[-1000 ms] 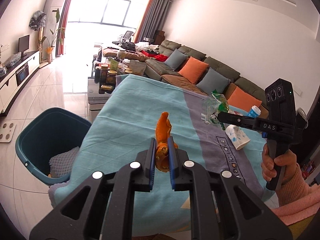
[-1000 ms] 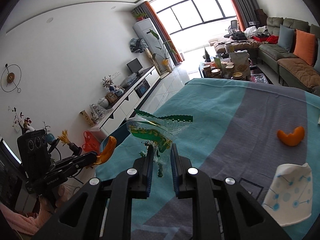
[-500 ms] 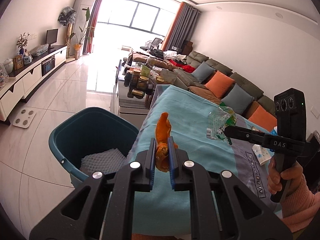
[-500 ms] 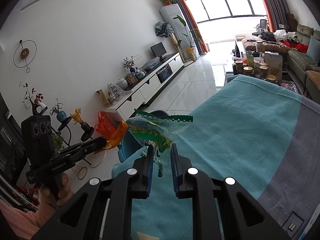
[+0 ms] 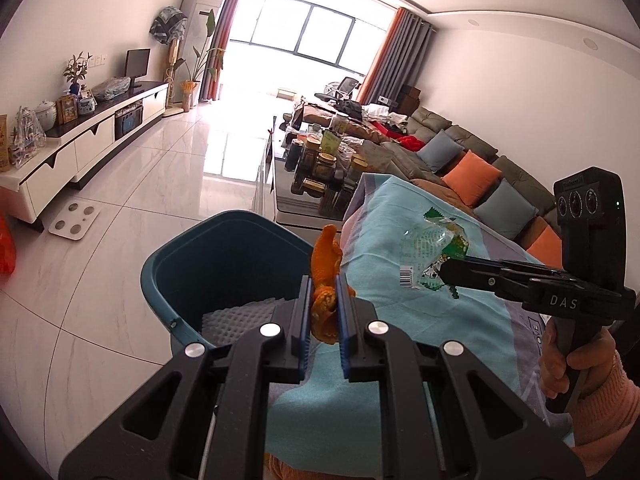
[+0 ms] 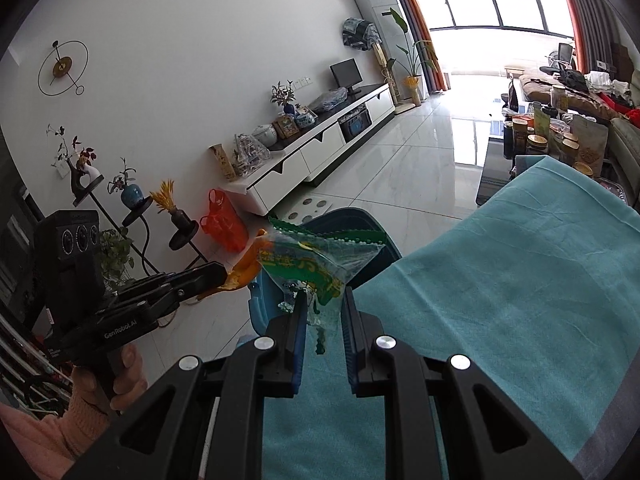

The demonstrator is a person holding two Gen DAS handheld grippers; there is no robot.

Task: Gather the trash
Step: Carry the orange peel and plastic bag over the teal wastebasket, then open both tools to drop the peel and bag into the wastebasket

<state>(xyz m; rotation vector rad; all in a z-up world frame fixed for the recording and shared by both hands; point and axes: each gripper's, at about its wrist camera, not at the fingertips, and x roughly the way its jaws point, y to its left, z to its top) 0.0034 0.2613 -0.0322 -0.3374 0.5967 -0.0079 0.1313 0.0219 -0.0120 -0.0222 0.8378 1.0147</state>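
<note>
In the left wrist view, your left gripper [image 5: 323,300] has its fingers clamped narrow on an orange peel [image 5: 326,268], held over the near rim of the teal bin [image 5: 224,240]; your right gripper [image 5: 442,270], marked "DAS", pinches a clear green-printed wrapper [image 5: 430,246] above the teal cloth [image 5: 400,304]. In the right wrist view, the right gripper's fingers [image 6: 300,320] are narrow on that wrapper, just before the bin, and the left gripper body reads "GenRobot.AI".

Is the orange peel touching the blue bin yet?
Apart. In the left wrist view the orange peel is clamped in the left hand-held gripper, above the blue bin.
</note>
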